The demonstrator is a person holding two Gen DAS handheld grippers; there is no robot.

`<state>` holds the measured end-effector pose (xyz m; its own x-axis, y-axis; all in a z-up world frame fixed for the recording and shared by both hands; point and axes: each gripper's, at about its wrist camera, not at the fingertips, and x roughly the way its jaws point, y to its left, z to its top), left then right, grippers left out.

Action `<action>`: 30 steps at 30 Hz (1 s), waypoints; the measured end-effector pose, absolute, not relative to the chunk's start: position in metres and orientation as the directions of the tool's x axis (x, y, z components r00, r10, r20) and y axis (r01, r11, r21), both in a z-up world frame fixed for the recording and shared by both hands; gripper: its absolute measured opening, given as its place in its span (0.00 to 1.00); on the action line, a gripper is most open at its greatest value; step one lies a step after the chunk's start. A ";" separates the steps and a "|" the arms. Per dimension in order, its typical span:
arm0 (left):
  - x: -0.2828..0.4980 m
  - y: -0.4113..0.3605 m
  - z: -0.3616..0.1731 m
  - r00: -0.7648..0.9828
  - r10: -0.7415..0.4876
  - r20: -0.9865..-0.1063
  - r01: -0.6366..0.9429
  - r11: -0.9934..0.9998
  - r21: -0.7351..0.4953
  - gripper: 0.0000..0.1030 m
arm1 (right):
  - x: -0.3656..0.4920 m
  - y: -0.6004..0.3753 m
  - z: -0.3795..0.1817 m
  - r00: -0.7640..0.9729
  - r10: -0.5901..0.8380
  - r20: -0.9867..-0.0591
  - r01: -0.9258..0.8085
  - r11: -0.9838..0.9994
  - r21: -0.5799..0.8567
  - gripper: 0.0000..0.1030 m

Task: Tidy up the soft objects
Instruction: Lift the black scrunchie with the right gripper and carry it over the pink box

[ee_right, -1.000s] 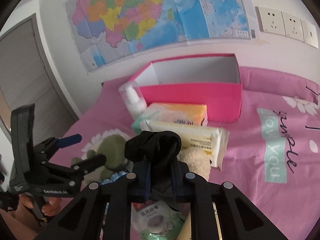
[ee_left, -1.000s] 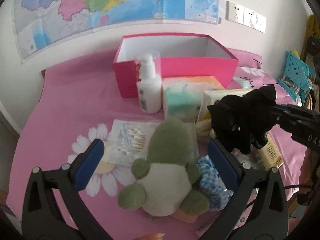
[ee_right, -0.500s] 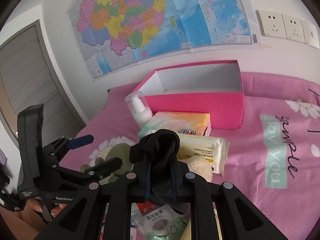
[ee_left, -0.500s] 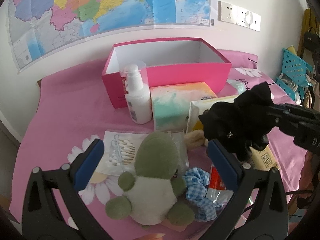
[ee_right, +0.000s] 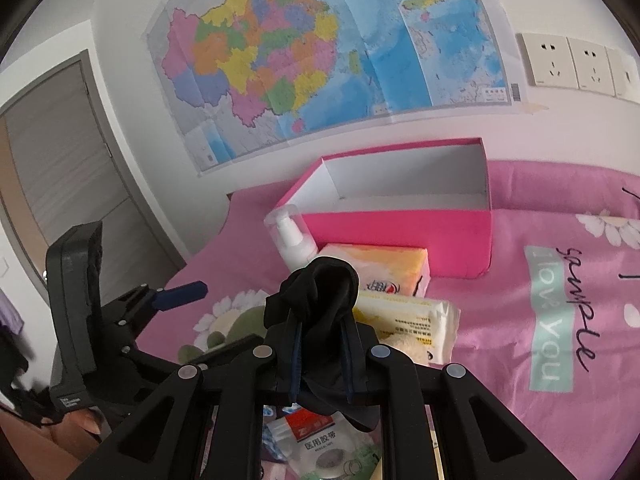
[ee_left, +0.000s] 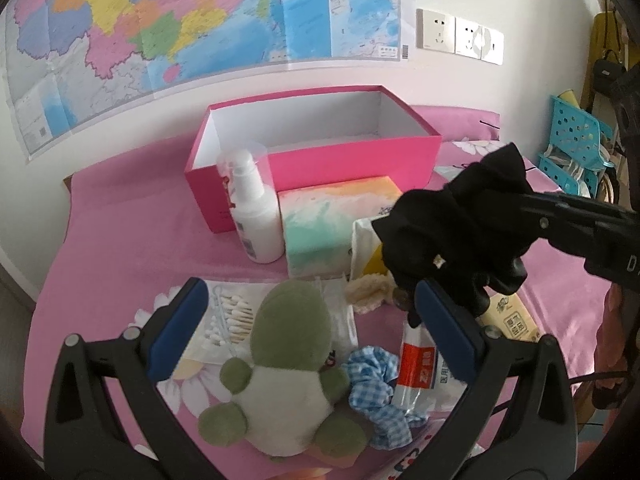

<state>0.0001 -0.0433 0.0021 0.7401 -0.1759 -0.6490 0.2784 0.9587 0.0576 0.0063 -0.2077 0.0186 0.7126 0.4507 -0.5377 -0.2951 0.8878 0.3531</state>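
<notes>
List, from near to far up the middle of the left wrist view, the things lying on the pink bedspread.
Green plush toy → cotton swab packet → white pump bottle → pink box.

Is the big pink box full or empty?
Empty, as far as shown. The open pink cardboard box shows only bare white inner walls and floor; its near corner is hidden behind the front wall.

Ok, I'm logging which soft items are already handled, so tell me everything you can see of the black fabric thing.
The black fabric item is a gathered, ruffled piece of soft matte cloth, possibly a scrunchie, bunched into folds. The right tongs are shut on it: its lower part is pinched between the fingers, its top puffs up above them and a fold hangs below. It is lifted clear of the bed, above the wipes pack, short of the open pink box. Nothing but the tongs touches it.
</notes>
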 end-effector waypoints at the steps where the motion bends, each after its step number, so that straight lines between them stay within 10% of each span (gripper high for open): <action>1: 0.001 -0.044 0.002 0.738 -0.181 -0.650 0.283 0.958 0.054 1.00 | 0.007 -0.207 0.020 0.714 0.451 -0.535 -0.298 0.888 0.351 0.14; 30: 0.015 -0.064 0.030 0.736 -0.307 -0.604 0.400 0.916 0.022 0.98 | 0.023 -0.206 0.055 0.738 0.496 -0.456 -0.372 0.864 0.338 0.14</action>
<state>0.0146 -0.0637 0.0297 0.7359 -0.3071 -0.6035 0.4000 0.9163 0.0216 0.0226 -0.2059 0.0549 0.7384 0.4964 -0.4564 -0.3724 0.8644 0.3377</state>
